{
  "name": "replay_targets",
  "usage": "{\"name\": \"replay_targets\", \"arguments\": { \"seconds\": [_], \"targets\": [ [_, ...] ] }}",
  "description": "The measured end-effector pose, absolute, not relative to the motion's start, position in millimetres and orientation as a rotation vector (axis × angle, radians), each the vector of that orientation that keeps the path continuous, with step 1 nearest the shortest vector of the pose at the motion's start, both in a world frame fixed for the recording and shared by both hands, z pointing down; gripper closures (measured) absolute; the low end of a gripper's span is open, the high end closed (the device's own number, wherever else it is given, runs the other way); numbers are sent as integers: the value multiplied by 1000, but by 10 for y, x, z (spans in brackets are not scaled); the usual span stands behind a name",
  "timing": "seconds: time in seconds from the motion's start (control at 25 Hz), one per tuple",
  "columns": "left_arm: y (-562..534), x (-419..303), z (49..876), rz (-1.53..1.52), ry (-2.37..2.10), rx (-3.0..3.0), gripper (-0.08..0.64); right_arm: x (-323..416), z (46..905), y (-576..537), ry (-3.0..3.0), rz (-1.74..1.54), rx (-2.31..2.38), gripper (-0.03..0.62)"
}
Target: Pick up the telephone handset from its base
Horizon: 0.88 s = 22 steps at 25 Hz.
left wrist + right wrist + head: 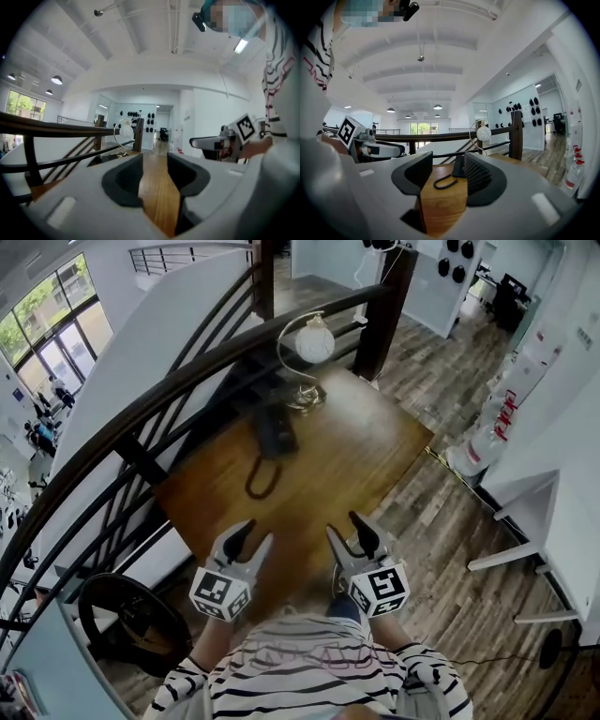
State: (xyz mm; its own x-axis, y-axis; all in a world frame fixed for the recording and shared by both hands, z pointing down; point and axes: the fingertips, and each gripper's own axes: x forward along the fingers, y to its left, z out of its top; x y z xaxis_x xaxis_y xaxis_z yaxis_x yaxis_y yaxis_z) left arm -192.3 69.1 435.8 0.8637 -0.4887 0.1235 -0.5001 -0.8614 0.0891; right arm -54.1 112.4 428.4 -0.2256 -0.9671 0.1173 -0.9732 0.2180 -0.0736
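Note:
The dark telephone [275,432] lies on the wooden table [375,460], handset on its base, with its cord [261,479] looped toward me. In the right gripper view the telephone [458,167] and cord [446,182] show between the jaws, far ahead. My left gripper [253,538] and right gripper [345,529] hover side by side over the table's near edge, well short of the phone. Both are open with nothing between the fingers. The left gripper [154,174] frames only bare wood. The right gripper [447,177] likewise touches nothing.
A globe lamp [314,343] on a curved metal stand sits at the table's far end behind the phone. A dark stair railing [169,381] runs along the table's left side. Wooden floor and white furniture [525,493] lie to the right.

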Motion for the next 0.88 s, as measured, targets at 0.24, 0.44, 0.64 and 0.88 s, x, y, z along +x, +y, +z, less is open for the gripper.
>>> {"name": "replay_targets", "arguments": {
  "seconds": [0.24,0.44,0.64,0.88],
  "targets": [
    [371,-1647,4393,162,-969,2856,367,-129,4356,701,-2499,197,1792,353],
    [165,-1360,4390,171,-1126,2781,365,217,4407,328,-2578,168,1602,353],
    [24,-1108,4418,150,-1270,2701,364,532,4461,15,-2648,145,1453,353],
    [-183,-828,4359,144,-1413,2650,360,793,4468,-287,-2723,102,1280,353]
  ]
}}
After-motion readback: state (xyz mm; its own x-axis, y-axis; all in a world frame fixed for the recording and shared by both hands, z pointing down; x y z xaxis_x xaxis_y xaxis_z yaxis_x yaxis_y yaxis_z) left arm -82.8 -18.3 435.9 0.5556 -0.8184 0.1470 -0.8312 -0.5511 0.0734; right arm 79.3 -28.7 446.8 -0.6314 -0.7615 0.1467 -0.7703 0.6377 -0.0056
